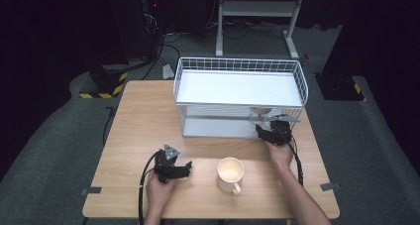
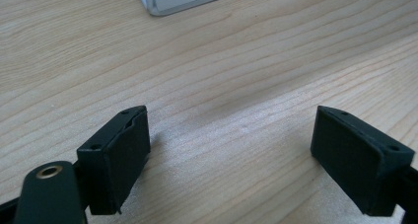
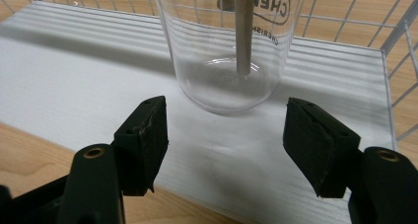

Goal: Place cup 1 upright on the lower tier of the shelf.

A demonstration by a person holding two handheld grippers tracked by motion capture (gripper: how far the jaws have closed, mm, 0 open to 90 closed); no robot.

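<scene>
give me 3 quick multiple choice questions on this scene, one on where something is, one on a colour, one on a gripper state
1. Where is the mug?
A. on the table, between the hands
B. inside the rack
C. on the floor

2. What colour is the wire rack?
A. red
B. white
C. black

3. How is the right gripper?
A. shut on the glass
B. shut, empty
C. open, short of the glass

Answers: 1 A, the high view shows it on the wood before the rack. 2 B, its wires and shelf are white. 3 C, its jaws stand apart, the glass ahead of them.

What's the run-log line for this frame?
left gripper: open, over bare table | right gripper: open, facing clear glass on rack's lower shelf | mug: untouched
</scene>
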